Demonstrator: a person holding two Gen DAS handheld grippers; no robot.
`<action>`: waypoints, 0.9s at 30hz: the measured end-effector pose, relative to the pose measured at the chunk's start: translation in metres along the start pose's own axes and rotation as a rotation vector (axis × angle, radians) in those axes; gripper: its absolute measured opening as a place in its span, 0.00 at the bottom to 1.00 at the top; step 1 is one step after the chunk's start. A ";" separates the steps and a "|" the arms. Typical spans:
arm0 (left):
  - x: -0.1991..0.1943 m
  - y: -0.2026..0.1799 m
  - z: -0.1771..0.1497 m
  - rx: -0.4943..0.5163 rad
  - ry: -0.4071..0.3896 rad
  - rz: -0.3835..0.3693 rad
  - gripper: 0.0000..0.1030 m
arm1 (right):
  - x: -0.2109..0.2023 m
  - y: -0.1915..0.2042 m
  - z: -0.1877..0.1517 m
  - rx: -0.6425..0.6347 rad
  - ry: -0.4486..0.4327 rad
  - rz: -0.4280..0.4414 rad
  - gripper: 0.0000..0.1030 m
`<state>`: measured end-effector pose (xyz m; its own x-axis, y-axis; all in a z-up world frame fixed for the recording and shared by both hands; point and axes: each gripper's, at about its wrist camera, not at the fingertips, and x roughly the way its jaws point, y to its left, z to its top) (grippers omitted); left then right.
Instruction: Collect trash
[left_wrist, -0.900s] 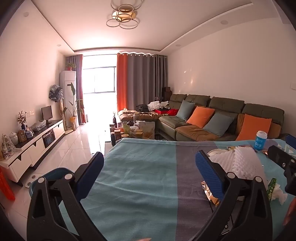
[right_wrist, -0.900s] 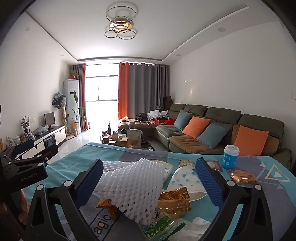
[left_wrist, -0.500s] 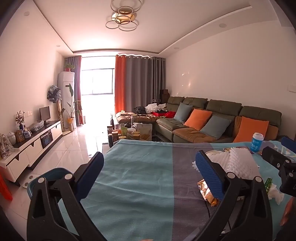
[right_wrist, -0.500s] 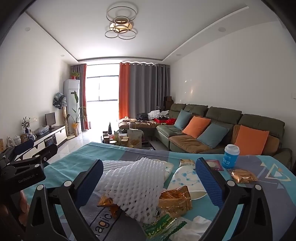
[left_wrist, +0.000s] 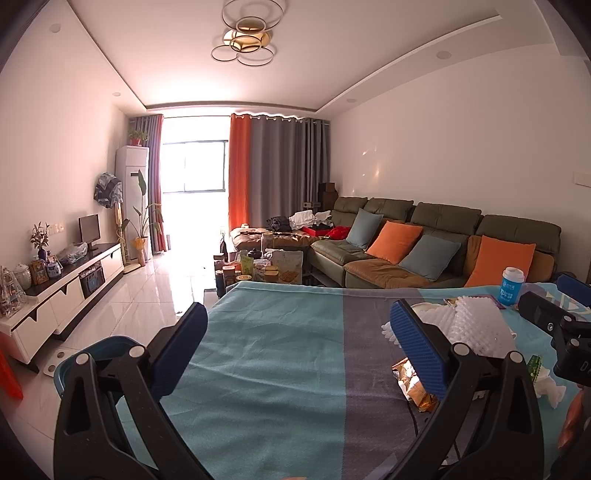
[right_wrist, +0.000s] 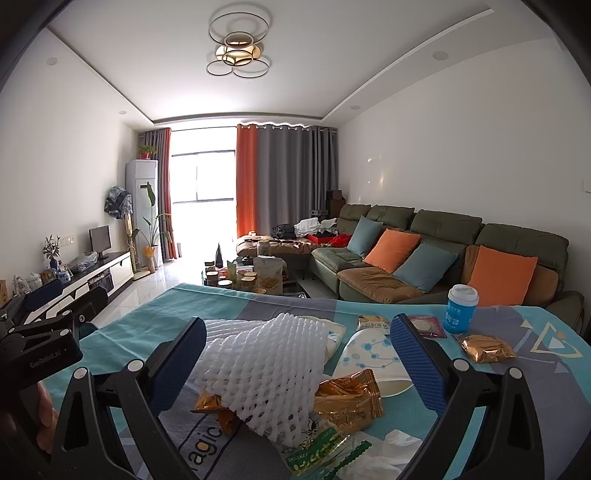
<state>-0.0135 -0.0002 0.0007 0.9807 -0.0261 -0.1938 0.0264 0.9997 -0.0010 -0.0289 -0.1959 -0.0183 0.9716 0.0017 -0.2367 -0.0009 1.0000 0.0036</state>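
Observation:
Trash lies on a teal and grey tablecloth (right_wrist: 155, 325): a white foam net (right_wrist: 266, 369), gold snack wrappers (right_wrist: 347, 395), a green wrapper (right_wrist: 317, 448), crumpled tissue (right_wrist: 399, 443), a white pouch (right_wrist: 376, 362) and a blue paper cup (right_wrist: 460, 308). My right gripper (right_wrist: 295, 365) is open and empty, held just above the foam net. My left gripper (left_wrist: 299, 350) is open and empty over bare cloth, left of the trash. The foam net (left_wrist: 472, 325) and cup (left_wrist: 511, 286) also show in the left wrist view.
A blue bin (left_wrist: 92, 354) stands on the tiled floor by the table's left edge. A green sofa (right_wrist: 443, 251) with orange and blue cushions lines the right wall. A cluttered coffee table (right_wrist: 251, 277) stands beyond the table. A white TV cabinet (left_wrist: 55, 295) runs along the left wall.
The left gripper has shifted slightly, so the trash sits a little lower and further right in its view. The right gripper has hardly moved. Both stay open.

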 end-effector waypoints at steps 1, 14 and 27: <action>0.000 0.000 0.000 0.000 -0.001 -0.001 0.95 | 0.000 -0.001 0.000 0.001 0.000 0.000 0.94; 0.001 -0.001 -0.001 0.002 -0.004 0.002 0.95 | 0.000 -0.002 0.000 0.005 0.000 -0.003 0.94; 0.000 0.000 -0.001 -0.001 -0.009 0.000 0.95 | -0.001 -0.001 0.000 0.005 -0.002 -0.003 0.94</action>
<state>-0.0137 0.0002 -0.0008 0.9824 -0.0264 -0.1851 0.0264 0.9996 -0.0023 -0.0294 -0.1972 -0.0177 0.9721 -0.0012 -0.2346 0.0032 1.0000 0.0082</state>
